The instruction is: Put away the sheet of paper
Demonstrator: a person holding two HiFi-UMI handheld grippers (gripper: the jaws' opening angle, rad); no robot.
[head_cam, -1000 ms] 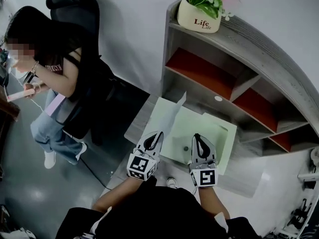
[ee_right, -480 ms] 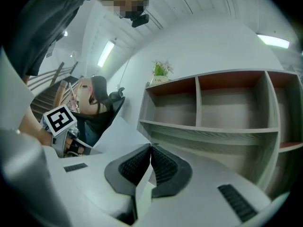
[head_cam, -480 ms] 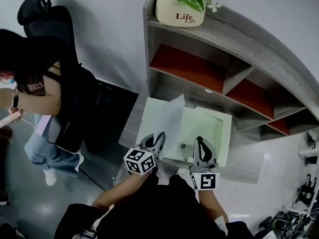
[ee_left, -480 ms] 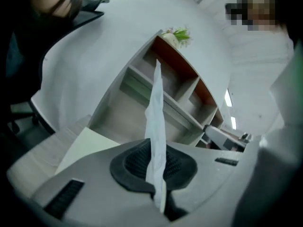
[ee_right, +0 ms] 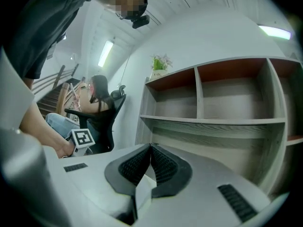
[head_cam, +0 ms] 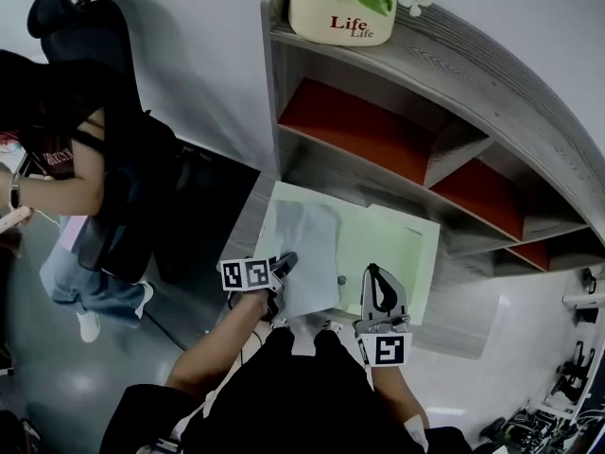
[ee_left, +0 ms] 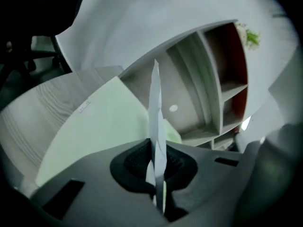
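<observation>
One shelf unit: stands along the back of the desk, its compartments bare, nothing in it altered
Green folder: lies open on the desk in front of the shelves, where it lay a second ago
Sheet of paper: a second ago it stood raised off the folder's left side; now it has swung down and lies low across the folder's left half
Left gripper: has dropped and rolled over with the sheet; jaws clamped on the sheet's near edge
Right gripper: hardly moved; jaws together on a pale sliver, probably the folder's near edge
Meaning: sheet looks nearly laid inside; letting go and closing the folder seem still to come
</observation>
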